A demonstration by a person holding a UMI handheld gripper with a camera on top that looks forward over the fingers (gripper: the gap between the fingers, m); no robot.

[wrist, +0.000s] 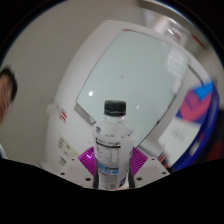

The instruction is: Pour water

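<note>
A clear plastic water bottle (112,140) with a black cap and a white and blue label stands upright between my fingers. My gripper (111,163) is shut on the bottle's lower body, with the purple pads (89,158) pressing on both sides. The bottle appears lifted above a white table top (140,70) that lies beyond it. The bottle's base is hidden below the fingers. No cup or other vessel shows.
A person's sleeve and shoulder (8,90) show to the left. A red and blue package (196,108) lies to the right of the white table top. The table's far edge (160,25) runs behind the bottle.
</note>
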